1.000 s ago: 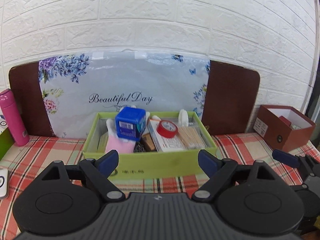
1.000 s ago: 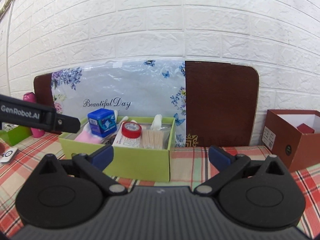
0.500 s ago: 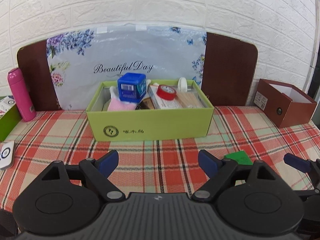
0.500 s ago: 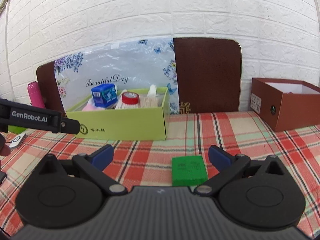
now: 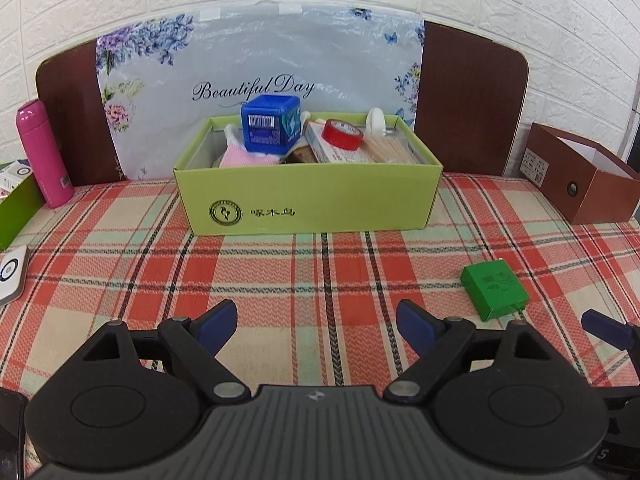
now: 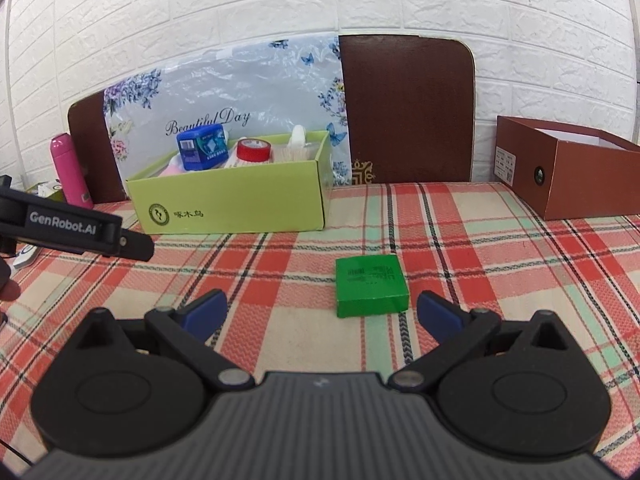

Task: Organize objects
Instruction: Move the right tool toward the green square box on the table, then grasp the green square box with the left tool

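Note:
A small flat green box (image 6: 370,285) lies on the plaid tablecloth, just ahead of my right gripper (image 6: 320,312), which is open and empty; the box sits a little right of centre between the fingers. It also shows in the left wrist view (image 5: 494,289), to the right. My left gripper (image 5: 316,326) is open and empty over bare cloth. A light green open box (image 5: 308,196) at the back holds a blue cube box (image 5: 270,128), a red tape roll (image 5: 342,134), a pink glove and other items.
A brown open box (image 6: 568,168) stands at the back right. A pink bottle (image 5: 44,156) and a green carton (image 5: 16,208) stand at the left, with a white device (image 5: 10,274) near the left edge. A floral board leans on the brick wall.
Both grippers have pulled back from the light green box and tilted down. The small green box has come into view on the cloth, now between the right gripper's fingers.

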Tool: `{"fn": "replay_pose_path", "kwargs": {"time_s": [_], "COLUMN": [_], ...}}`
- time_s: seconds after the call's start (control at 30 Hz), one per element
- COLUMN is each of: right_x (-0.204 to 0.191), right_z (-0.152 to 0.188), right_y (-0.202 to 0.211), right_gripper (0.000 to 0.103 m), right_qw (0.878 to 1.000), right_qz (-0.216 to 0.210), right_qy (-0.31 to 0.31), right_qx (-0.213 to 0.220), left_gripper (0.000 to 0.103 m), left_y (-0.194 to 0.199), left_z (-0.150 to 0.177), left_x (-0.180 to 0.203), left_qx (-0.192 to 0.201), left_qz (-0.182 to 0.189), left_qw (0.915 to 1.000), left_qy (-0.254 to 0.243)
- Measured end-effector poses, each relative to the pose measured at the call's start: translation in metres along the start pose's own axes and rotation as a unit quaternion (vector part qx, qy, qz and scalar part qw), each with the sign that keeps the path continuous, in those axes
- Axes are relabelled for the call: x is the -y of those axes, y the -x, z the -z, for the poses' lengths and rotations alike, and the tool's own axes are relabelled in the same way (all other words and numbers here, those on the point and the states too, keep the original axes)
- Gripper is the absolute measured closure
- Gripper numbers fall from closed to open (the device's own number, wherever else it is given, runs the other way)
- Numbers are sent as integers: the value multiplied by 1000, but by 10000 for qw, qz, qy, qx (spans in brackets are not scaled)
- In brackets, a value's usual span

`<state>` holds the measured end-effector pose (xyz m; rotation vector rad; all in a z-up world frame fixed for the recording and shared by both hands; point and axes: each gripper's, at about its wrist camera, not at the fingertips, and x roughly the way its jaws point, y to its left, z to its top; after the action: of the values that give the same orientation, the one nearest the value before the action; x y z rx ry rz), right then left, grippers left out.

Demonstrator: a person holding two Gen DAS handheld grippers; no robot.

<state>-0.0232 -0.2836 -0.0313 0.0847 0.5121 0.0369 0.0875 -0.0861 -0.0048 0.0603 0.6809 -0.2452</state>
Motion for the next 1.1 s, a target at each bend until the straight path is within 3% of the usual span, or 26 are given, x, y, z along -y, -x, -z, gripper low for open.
{"fn": "replay_pose_path", "kwargs": {"time_s": [0.17, 0.3, 0.53, 0.63, 0.67, 0.7, 0.83, 0.93, 0.97, 1.0, 1.07, 1.1], "right_x": [8, 18, 28, 27, 25, 21, -12, -57, -67, -74, -77, -76], "right_z": [2, 2, 4, 0, -1, -4, 3, 24, 29, 32, 34, 34], "right_y": [-16, -42, -90, -105, -107, -107, -96, -80, -73, -66, -56, -52], "right_gripper": [0, 0, 6, 22, 35, 42, 42, 43, 40, 25, 9, 9], "right_qw": [9998, 9991, 9964, 9957, 9959, 9964, 9924, 9689, 9638, 9628, 9679, 9706], "right_qz": [112, 263, 499, 542, 537, 445, -805, -1576, -1613, -1521, -1205, -1103], "right_qy": [85, 125, 106, 28, 61, 132, 620, 1772, 2029, 2170, 2170, 2095], "right_qx": [-119, -323, -679, -757, -723, -703, -698, -714, -626, -534, -396, -425], "left_gripper": [13, 13, 13, 13, 13, 13, 13, 13, 13, 13, 13, 13], "left_y": [-2, -2, -9, -9, -8, -8, -6, -3, -1, 1, 2, 1], "left_z": [6, 20, 53, 54, 53, 52, 49, 48, 47, 46, 43, 40], "left_x": [-9, -31, -76, -81, -80, -80, -77, -74, -72, -70, -62, -56], "left_qx": [-35, -122, -622, -626, -605, -579, -495, -467, -439, -412, -355, -339], "left_qz": [66, -88, -295, -291, -275, -249, -73, 128, 232, 322, 553, 675], "left_qw": [10000, 9999, 9965, 9962, 9964, 9967, 9978, 9980, 9981, 9981, 9976, 9970], "left_qy": [18, 33, 468, 540, 534, 511, 437, 404, 366, 330, 223, 165]}}
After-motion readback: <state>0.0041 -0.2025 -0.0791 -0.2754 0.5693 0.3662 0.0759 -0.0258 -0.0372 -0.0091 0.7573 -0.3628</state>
